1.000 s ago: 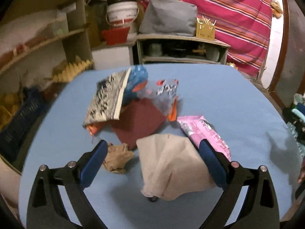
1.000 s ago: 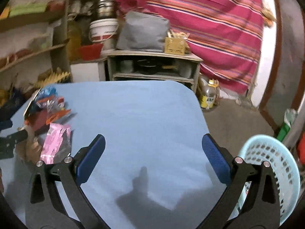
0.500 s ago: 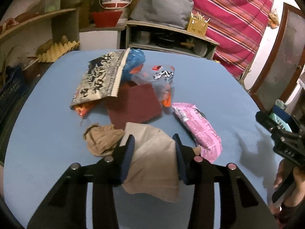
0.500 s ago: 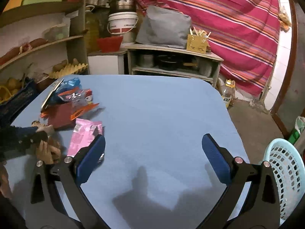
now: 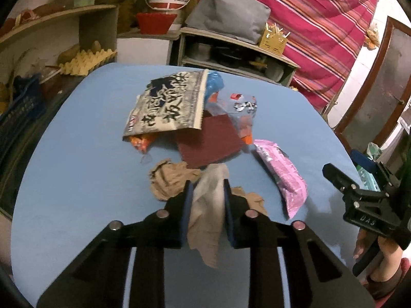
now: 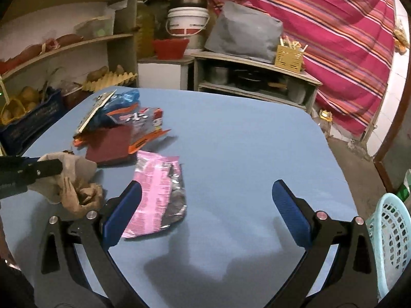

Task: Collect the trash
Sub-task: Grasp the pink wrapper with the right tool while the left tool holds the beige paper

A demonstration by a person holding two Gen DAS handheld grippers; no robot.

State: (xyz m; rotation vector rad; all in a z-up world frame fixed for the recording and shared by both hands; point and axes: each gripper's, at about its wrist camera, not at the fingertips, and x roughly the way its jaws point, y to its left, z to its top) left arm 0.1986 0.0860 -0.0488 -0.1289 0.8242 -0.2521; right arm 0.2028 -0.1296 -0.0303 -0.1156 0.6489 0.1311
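Note:
My left gripper (image 5: 205,187) is shut on a beige crumpled paper (image 5: 205,210) and holds it lifted off the blue table (image 5: 77,166). Brown crumpled paper (image 5: 169,179) lies just beyond it. Further on lie a maroon card (image 5: 210,143), a black-and-white snack bag (image 5: 167,105), a clear wrapper (image 5: 239,107) and a pink wrapper (image 5: 282,172). My right gripper (image 6: 205,205) is open and empty over the table, with the pink wrapper (image 6: 156,190) beside its left finger. The left gripper with its paper (image 6: 74,164) shows at the right wrist view's left edge.
A light blue mesh basket (image 6: 393,243) stands off the table's right edge, on the floor. Shelves with a white bucket (image 6: 187,23), a grey bag (image 6: 244,36) and a striped pink curtain (image 6: 334,25) lie behind the table. A dark crate (image 6: 33,120) sits at the left.
My left gripper has closed on the beige paper and lifted it, bunching it between the fingers. My right gripper stayed open and swung left, bringing the pink wrapper close.

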